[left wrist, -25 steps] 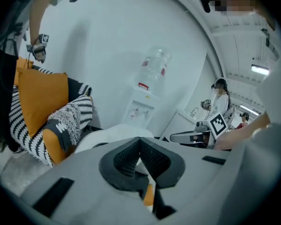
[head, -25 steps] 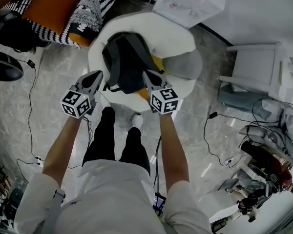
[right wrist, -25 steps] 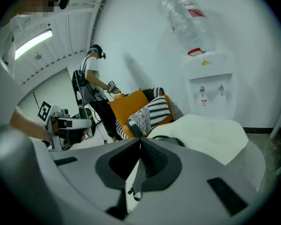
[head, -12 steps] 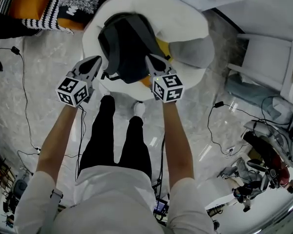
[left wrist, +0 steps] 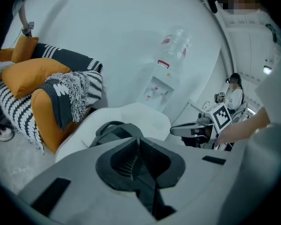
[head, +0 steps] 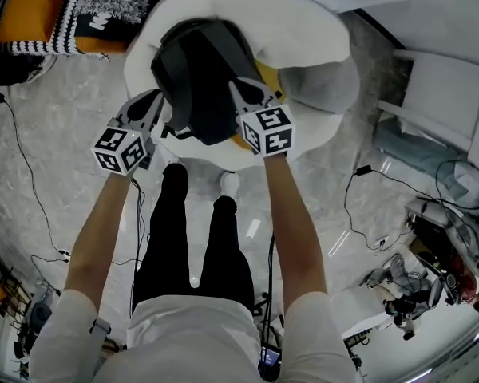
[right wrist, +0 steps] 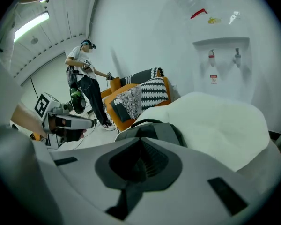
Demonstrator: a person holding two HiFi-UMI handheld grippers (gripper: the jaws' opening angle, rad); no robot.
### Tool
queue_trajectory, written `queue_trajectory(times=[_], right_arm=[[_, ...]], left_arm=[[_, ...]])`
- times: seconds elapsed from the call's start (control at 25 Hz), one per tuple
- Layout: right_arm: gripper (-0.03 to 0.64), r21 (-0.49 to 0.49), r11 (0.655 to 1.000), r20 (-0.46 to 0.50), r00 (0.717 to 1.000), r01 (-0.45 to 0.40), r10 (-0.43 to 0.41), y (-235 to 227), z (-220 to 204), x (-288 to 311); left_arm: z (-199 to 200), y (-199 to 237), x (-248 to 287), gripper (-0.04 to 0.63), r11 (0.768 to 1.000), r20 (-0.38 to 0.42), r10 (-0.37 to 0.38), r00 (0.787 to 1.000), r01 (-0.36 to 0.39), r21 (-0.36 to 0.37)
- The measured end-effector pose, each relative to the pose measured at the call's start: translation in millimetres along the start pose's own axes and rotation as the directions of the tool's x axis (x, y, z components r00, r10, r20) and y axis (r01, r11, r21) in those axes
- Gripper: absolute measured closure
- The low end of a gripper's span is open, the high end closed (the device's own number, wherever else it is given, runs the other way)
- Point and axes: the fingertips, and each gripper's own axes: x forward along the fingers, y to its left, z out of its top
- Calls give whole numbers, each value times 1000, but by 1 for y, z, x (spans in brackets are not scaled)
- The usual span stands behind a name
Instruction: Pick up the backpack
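Note:
A dark grey backpack (head: 201,74) lies on a white round armchair (head: 303,30), its top handle toward the chair's back. In the left gripper view the backpack (left wrist: 113,131) and its handle show just past the jaws; in the right gripper view the backpack (right wrist: 157,131) sits likewise. My left gripper (head: 153,104) is shut and empty at the bag's left edge. My right gripper (head: 241,92) is shut and empty over the bag's right side. Whether either touches the bag is not clear.
An orange sofa with striped cushions and a fringed throw (head: 104,6) stands left of the chair. A water dispenser (right wrist: 222,67) is against the wall behind. Cables (head: 32,190) trail on the marble floor. White furniture (head: 439,94) stands at the right. Another person (right wrist: 84,78) stands farther off.
Both grippers have come down toward the backpack and now flank it closely; the bag and chair look larger and nearer in the head view.

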Motion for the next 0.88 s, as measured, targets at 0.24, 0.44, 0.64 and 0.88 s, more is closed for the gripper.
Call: queue_trajectory(times=[0.24, 0.44, 0.64, 0.88], right_arm=[[611, -17, 999, -13, 1000, 28, -28, -26, -10, 33], [611, -32, 999, -21, 999, 38, -38, -47, -6, 53], [609, -32, 998, -44, 998, 45, -47, -71, -14, 72], [581, -59, 997, -80, 996, 43, -48, -85, -25, 90]], left_arm=[[-25, 22, 24, 592, 1000, -23, 4, 1000, -4, -12], [-36, 33, 41, 589, 1000, -25, -1, 1000, 1, -29], [-47, 40, 61, 530, 999, -36, -8, 999, 7, -46], [-61, 37, 78, 451, 997, -62, -60, 996, 57, -45]])
